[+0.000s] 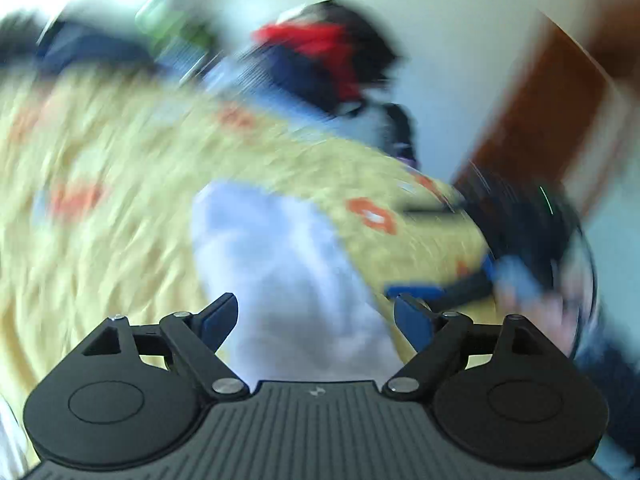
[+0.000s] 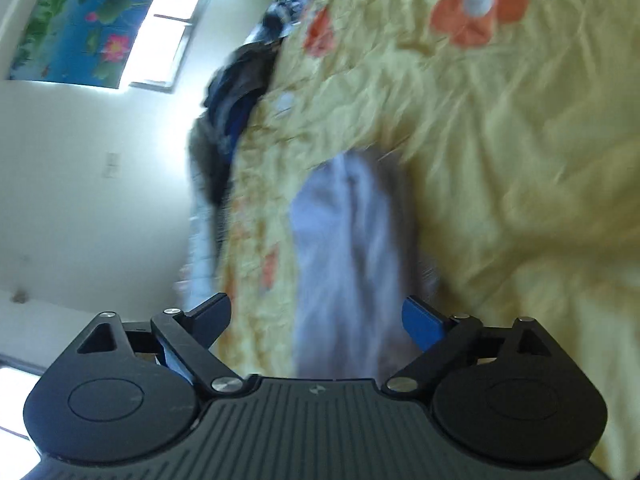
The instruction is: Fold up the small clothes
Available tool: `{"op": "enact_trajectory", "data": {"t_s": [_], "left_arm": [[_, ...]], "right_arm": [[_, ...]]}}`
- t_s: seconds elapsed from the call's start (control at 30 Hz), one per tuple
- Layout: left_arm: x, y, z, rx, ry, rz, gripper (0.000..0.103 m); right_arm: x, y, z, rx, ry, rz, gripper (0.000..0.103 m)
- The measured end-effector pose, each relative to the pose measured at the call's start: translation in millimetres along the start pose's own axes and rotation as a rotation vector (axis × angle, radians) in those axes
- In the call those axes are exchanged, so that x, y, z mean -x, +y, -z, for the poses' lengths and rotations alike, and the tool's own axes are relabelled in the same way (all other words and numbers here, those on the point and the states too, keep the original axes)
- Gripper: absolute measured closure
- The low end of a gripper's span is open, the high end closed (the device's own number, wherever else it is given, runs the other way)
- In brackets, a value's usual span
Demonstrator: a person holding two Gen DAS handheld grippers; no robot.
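Nearest in both wrist views, each gripper's jaws stand spread wide with nothing between them: the left gripper [image 1: 316,316] and the right gripper [image 2: 318,318] are both released. Just beyond them lies the task's thing, a pale lavender-white garment [image 1: 288,272], resting on the yellow flowered bedspread [image 1: 100,220]; in the right view the same garment [image 2: 344,248] runs as a long, narrow strip away from the jaws, so it looks at least partly gathered or folded lengthwise, though blur keeps me from telling how neat it is. I judge the fold to be somewhere in the middle, with a further crosswise fold and smoothing probably left. The left gripper points across the bed toward the right gripper, seen as a dark blurred shape at that view's right edge. The right gripper is rolled hard to one side. Farther off, a heap of dark, blue and red clothes [image 1: 320,64] waits at the bed's far edge, apparently unfolded.
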State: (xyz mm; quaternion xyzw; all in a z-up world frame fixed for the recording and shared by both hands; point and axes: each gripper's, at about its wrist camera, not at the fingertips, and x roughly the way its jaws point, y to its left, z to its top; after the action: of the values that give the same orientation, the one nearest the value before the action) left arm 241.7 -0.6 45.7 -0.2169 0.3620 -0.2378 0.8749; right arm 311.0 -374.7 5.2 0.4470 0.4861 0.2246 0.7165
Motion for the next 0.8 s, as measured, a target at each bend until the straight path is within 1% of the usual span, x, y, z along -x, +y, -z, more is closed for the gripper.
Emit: {"op": "enact_trajectory", "data": {"t_s": [0.03,0.07,0.1,0.13,0.17,0.2,0.23,0.27,0.3,0.33,0.37,0.4,0.43,0.47,0.5,0.53,0.57,0.6,0.67,0.7,0.8], "left_arm": [[-9.7,24.5,-8.5,0.161,0.043,0.003,0.017],[-19.2,44.0,-13.5,0.277,0.071,0.017,0.018],[-26.6,55.0,-15.9,0.337,0.089,0.029,0.018],[-33.5,62.2,-18.9,0.374,0.106,0.027,0.018],[-37.6,65.4,-17.1,0.399,0.119,0.017,0.018],[-43.0,66.4,-15.8,0.411,0.13,0.037,0.018],[-48.8,66.9,-16.3,0.413,0.139,0.062,0.018],[-53.5,67.9,-16.6,0.413,0.145,0.061,0.018],[-57.1,67.2,-16.4,0.41,0.147,0.049,0.018],[-60.3,66.4,-15.8,0.409,0.138,0.057,0.019],[-63.5,66.0,-16.2,0.409,0.134,0.059,0.019],[-64.8,66.3,-15.5,0.411,0.129,0.059,0.019],[-64.3,63.8,-12.2,0.411,0.128,0.054,0.022],[-65.4,60.5,-10.6,0.399,0.133,0.042,0.036],[-66.6,56.5,-11.8,0.379,0.154,0.017,0.047],[-68.5,51.8,-12.7,0.353,0.162,-0.018,0.063],[-69.6,47.1,-14.2,0.323,0.169,-0.044,0.068],[-70.0,43.4,-15.2,0.298,0.179,-0.06,0.07],[-69.2,38.7,-16.2,0.27,0.183,-0.093,0.076],[-66.9,35.4,-16.1,0.249,0.184,-0.112,0.077],[-54.6,21.8,-16.9,0.194,0.174,-0.164,0.083]], "right_arm": [[-2.8,-6.0,-4.7,-0.007,0.002,0.033,0.021],[-7.4,-9.2,-6.9,-0.011,0.014,0.051,0.024],[-12.5,-11.2,-7.4,-0.011,0.03,0.067,0.024],[-20.1,-12.1,-5.3,-0.001,0.052,0.079,0.024],[-29.5,-10.8,-2.0,0.017,0.074,0.096,0.024],[-33.8,-9.7,0.1,0.036,0.081,0.127,0.026],[-35.6,-6.1,3.3,0.066,0.069,0.155,0.028],[-36.1,-3.2,5.6,0.082,0.068,0.164,0.028],[-34.3,-3.3,6.4,0.082,0.069,0.155,0.028],[-34.6,-5.1,7.1,0.079,0.072,0.153,0.027],[-35.8,-8.1,7.4,0.073,0.076,0.163,0.03],[-37.9,-10.8,8.2,0.065,0.072,0.141,0.03],[-38.6,-14.4,9.2,0.05,0.073,0.119,0.03],[-42.2,-14.8,10.3,0.038,0.073,0.101,0.03],[-44.5,-14.4,11.4,0.037,0.078,0.096,0.03],[-47.4,-12.0,12.5,0.04,0.083,0.097,0.029],[-48.2,-9.6,13.6,0.048,0.09,0.101,0.033],[-51.4,-6.6,15.1,0.06,0.101,0.107,0.041],[-61.3,-0.5,16.0,0.07,0.13,0.139,0.069],[-65.6,-1.5,16.6,0.07,0.145,0.156,0.079],[-69.5,4.1,21.8,0.086,0.133,0.147,0.079]]}}
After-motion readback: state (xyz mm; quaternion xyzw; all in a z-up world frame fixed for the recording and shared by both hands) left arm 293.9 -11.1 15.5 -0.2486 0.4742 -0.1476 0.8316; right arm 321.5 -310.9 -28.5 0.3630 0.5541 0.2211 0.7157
